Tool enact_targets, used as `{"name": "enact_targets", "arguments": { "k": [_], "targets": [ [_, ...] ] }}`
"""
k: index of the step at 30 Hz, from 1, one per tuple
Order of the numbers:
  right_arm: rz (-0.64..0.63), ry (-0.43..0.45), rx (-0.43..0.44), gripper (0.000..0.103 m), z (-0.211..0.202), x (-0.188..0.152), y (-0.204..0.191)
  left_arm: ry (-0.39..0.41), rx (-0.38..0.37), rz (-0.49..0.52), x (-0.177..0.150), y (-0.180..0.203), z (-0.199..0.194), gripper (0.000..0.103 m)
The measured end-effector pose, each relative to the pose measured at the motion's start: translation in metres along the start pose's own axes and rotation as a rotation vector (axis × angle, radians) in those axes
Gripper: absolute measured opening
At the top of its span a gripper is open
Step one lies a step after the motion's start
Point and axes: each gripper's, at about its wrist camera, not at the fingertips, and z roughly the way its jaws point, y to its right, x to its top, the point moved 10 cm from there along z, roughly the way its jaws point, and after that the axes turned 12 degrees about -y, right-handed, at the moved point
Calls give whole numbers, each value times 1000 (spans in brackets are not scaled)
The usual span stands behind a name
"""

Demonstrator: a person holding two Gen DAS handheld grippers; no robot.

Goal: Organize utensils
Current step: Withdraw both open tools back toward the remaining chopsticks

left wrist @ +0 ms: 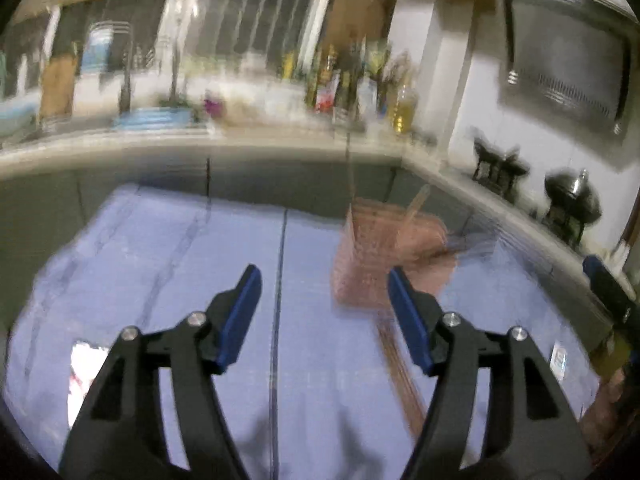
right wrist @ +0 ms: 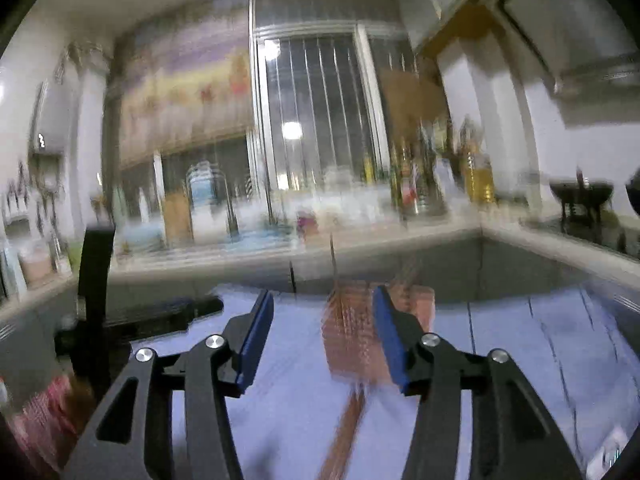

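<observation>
Both views are motion-blurred. A pink perforated utensil holder (left wrist: 374, 254) stands on the blue-covered table (left wrist: 160, 264), with a utensil handle sticking out of its top. Brown chopsticks (left wrist: 396, 364) lie on the table in front of it. My left gripper (left wrist: 324, 312) is open and empty, just short of the holder. In the right wrist view the holder (right wrist: 352, 332) sits ahead, with the chopsticks (right wrist: 344, 432) below it. My right gripper (right wrist: 324, 336) is open and empty.
A kitchen counter (left wrist: 240, 146) runs behind the table with bottles (left wrist: 404, 108), a sink area and a dish rack. Black stove burners and a pot (left wrist: 572, 200) sit at the right. The other gripper (right wrist: 96, 280) shows at the left of the right wrist view.
</observation>
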Motion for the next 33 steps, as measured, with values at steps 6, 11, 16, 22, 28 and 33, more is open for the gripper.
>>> {"name": "enact_targets", "arguments": {
  "k": [6, 11, 16, 22, 28, 33],
  "targets": [
    [46, -470, -89, 22, 72, -139, 14, -235, -11, 39, -87, 14, 56, 62],
    [95, -615, -56, 18, 93, -176, 18, -303, -52, 65, -109, 35, 69, 61],
    [59, -630, -63, 18, 95, -188, 12, -349, -62, 82, -117, 49, 85, 61],
    [73, -617, -101, 18, 94, -188, 25, -387, -49, 117, -122, 69, 102, 61],
    [106, -600, -60, 18, 91, -190, 30, -419, 11, 147, -127, 79, 118, 55],
    [123, -581, -33, 18, 90, -191, 33, -418, 67, 165, -126, 82, 123, 55]
  ]
}}
